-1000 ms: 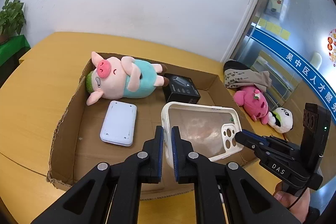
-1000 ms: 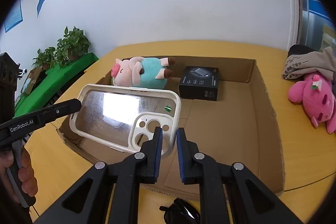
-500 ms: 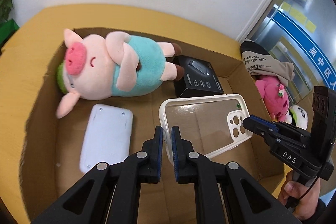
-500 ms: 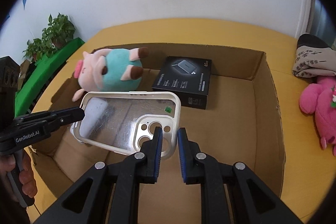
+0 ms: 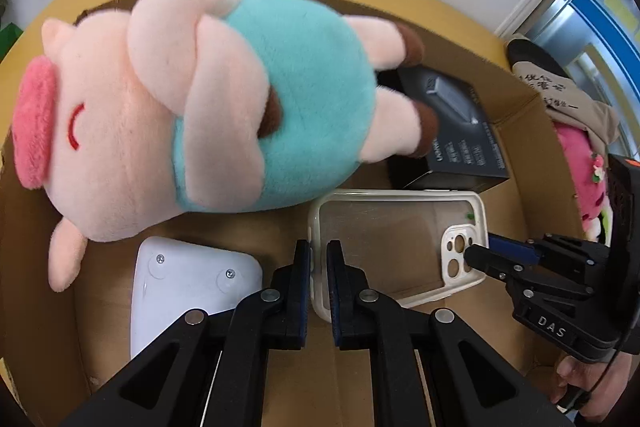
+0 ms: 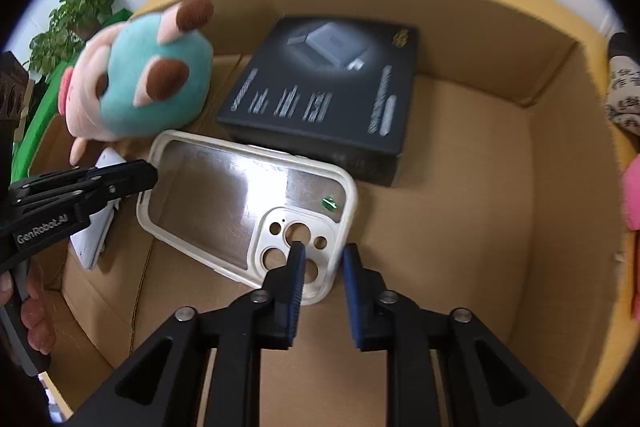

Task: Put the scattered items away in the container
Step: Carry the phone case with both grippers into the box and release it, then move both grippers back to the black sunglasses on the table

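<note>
Lowered phone case [image 6: 240, 203] deep into cardboard box [image 6: 560, 131] within last second; now low over box floor, between black box [image 6: 332, 95] and white device [image 5: 188, 287], near plush pig [image 5: 192, 107]. Right claw [image 6: 323, 259] parted, released camera end. Left claw [image 5: 318, 267] narrow, still pinching other rim. Placement almost done; left release remaining. Pink plush [image 5: 580, 163] outside box, not yet tidied.

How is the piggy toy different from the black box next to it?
The piggy toy is soft, rounded and fuzzy; the black box is hard, flat and has sharp corners. The piggy is pink with a teal outfit; the box is dark with white print and a picture of a gadget on top. The piggy looks bulkier than the box. Both lie inside the cardboard box, right next to each other.
</note>
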`<move>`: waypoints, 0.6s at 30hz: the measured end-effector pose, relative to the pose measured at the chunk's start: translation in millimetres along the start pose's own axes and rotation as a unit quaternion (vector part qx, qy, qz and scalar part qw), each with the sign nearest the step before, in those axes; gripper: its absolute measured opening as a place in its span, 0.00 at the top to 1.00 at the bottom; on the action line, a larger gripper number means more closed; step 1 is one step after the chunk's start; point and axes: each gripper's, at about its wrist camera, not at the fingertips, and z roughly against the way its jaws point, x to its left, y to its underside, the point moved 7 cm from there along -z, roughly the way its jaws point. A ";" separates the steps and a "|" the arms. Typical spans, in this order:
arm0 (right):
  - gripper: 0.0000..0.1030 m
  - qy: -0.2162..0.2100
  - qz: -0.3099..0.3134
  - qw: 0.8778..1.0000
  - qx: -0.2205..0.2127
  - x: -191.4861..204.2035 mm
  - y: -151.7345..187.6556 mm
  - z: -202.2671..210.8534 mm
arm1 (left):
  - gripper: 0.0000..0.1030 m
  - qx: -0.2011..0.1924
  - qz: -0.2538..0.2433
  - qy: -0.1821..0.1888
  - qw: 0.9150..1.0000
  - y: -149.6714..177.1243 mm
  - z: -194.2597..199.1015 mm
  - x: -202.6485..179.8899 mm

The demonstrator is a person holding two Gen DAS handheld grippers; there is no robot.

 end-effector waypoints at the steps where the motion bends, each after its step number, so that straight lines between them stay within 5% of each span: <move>1: 0.76 -0.002 0.000 1.000 -0.001 1.0 -0.3 0.4 | 0.93 0.001 0.004 0.003 1.000 1.3 0.0 2.1; 4: 0.65 -0.019 -0.007 1.000 -0.004 3.6 2.3 2.9 | 0.92 -0.012 0.003 0.002 1.000 5.5 11.3 3.0; 7: 0.38 -0.012 -0.014 0.999 -0.028 4.4 7.6 19.4 | 0.55 -0.048 -0.017 -0.001 0.999 11.9 41.0 -2.1; 9: 0.37 0.025 0.001 0.998 -0.064 8.9 15.2 43.9 | 0.29 -0.100 -0.038 -0.009 0.994 21.7 73.7 -7.8; 11: 0.26 0.036 0.012 0.992 -0.117 20.0 30.3 74.9 | 0.17 -0.152 -0.049 -0.020 0.987 38.4 106.8 -13.7; 18: 0.23 0.040 0.021 0.971 -0.233 48.2 96.7 167.4 | 0.01 -0.272 -0.106 -0.019 0.956 111.9 196.7 -50.7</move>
